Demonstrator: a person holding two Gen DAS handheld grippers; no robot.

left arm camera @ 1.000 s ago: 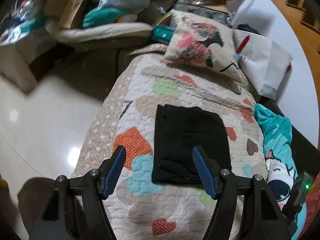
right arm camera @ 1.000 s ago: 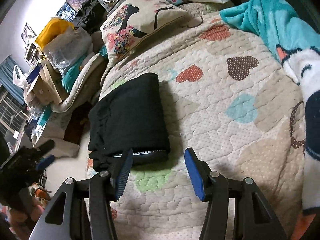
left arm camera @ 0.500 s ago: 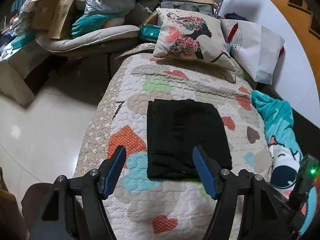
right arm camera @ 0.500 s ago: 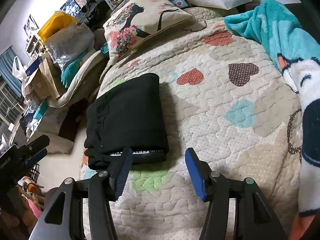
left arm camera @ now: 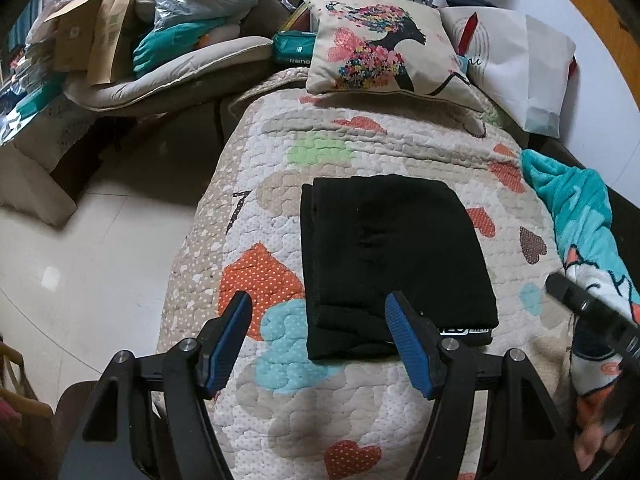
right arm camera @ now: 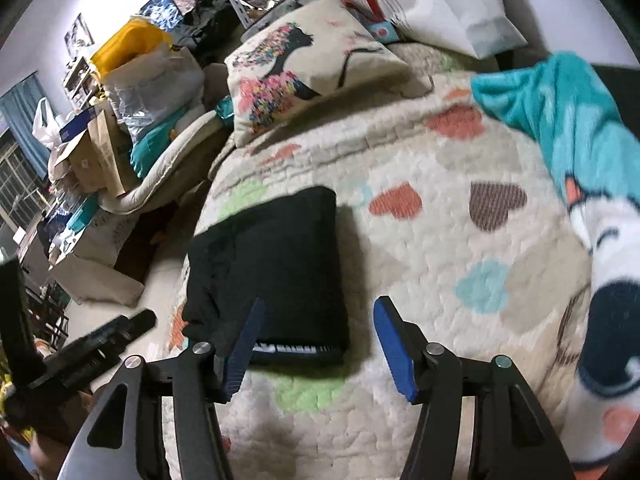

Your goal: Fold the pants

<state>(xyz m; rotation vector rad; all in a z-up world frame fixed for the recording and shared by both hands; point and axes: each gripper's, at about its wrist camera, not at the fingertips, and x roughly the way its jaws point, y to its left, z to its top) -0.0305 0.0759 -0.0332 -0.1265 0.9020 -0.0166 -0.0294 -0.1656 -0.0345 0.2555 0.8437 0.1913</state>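
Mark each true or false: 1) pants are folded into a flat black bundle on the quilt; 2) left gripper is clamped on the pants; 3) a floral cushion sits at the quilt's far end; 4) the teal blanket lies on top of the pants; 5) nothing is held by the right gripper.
1) True. The black pants lie folded in a compact rectangle on the heart-print quilt.
2) False. The left gripper is open, nothing pinched between its pads.
3) True. The floral cushion rests at the far end.
4) False. The teal blanket lies beside the pants, apart from them.
5) True. The right gripper has its jaws opening, empty.
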